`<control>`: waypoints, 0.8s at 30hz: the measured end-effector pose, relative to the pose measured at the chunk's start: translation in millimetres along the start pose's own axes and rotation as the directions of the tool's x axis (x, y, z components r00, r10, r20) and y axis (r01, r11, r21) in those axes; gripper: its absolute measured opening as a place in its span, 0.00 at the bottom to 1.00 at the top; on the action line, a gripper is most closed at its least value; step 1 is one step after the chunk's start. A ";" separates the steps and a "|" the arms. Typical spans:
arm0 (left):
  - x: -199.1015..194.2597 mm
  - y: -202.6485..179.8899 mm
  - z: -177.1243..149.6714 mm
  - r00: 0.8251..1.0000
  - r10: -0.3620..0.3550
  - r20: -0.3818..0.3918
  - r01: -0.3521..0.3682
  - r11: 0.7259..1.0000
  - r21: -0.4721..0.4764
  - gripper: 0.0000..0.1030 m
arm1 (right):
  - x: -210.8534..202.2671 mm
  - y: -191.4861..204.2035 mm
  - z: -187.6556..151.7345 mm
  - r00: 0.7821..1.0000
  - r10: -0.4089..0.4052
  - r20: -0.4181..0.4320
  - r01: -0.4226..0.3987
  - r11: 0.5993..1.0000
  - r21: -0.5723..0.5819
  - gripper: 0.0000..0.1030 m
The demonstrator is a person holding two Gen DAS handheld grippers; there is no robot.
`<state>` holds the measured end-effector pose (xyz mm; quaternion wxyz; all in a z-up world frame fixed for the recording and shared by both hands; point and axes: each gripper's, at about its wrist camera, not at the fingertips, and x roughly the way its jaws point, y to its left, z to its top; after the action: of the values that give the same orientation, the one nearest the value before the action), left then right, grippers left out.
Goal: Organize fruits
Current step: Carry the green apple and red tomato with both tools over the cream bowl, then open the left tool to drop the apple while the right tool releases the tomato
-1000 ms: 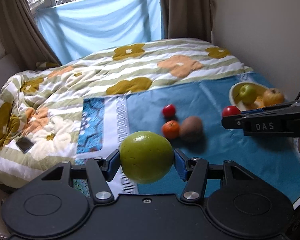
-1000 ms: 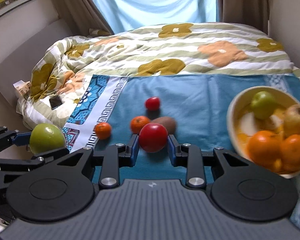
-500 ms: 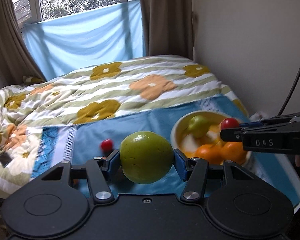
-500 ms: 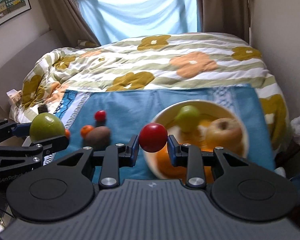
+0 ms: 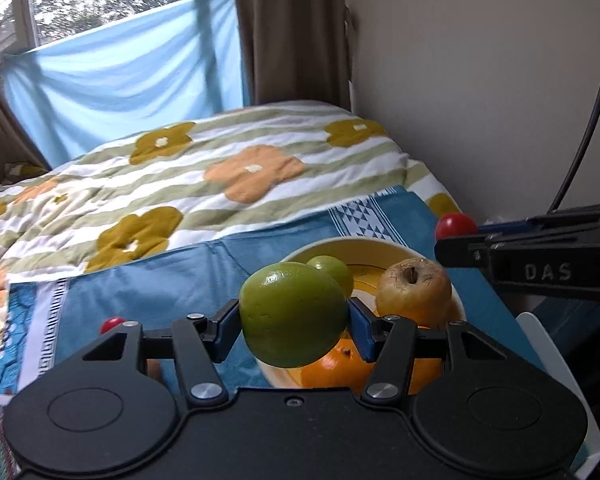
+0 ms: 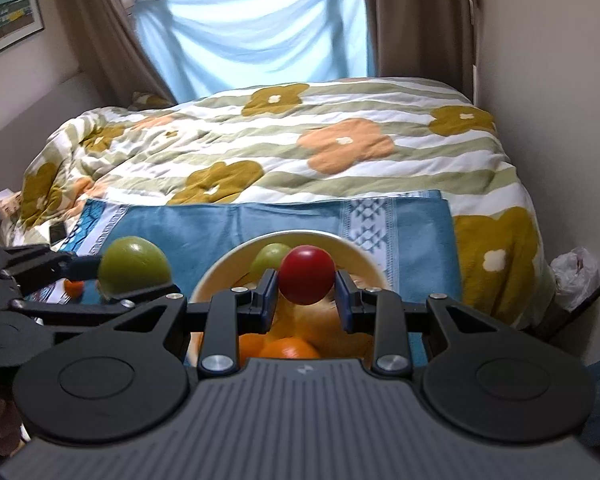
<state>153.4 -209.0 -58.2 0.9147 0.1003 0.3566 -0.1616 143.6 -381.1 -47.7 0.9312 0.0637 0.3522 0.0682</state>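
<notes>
At the far left of the blue cloth (image 6: 204, 228), a small red fruit (image 5: 112, 323) lies alone near the patterned border, with bare cloth between it and the bowl (image 5: 363, 245). The left gripper (image 5: 294, 320) is clamped on a large green apple (image 5: 292, 314), both blue pads pressed to its sides, and it hangs over the bowl's near-left rim. Inside the bowl sit a smaller green fruit (image 5: 331, 270), a yellowish apple (image 5: 413, 290) (its stem hollow facing the camera) and oranges (image 5: 347, 364) at the front; little open room shows between them. The right gripper (image 6: 305, 282) is closed on a red tomato (image 6: 307, 274), held above the bowl's middle in its own view, with the green apple (image 6: 134, 266) just beside it to the left. Rightward, the cloth's edge runs close past the bowl, then the flowered quilt (image 6: 339, 144) drops off the bed beside the wall (image 5: 479, 80).
</notes>
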 end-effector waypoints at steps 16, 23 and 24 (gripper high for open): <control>68.1 3.2 8.1 0.994 -0.006 -0.109 0.013 0.998 0.062 0.84 | 48.6 -18.3 6.7 0.997 -0.055 -0.049 0.059 0.994 0.093 0.44; 57.8 10.8 12.8 0.996 -0.008 -0.091 0.014 0.998 0.065 0.94 | 61.7 -18.2 15.0 0.997 -0.046 -0.058 0.052 0.994 0.096 0.44; 57.4 11.8 12.7 0.996 -0.007 -0.093 0.013 0.998 0.062 0.94 | 64.2 -17.7 16.4 0.997 -0.044 -0.060 0.050 0.994 0.093 0.44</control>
<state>205.4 -214.8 -87.5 0.8927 0.1345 0.3940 -0.1725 203.5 -388.6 -80.0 0.9180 0.0973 0.3832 0.0313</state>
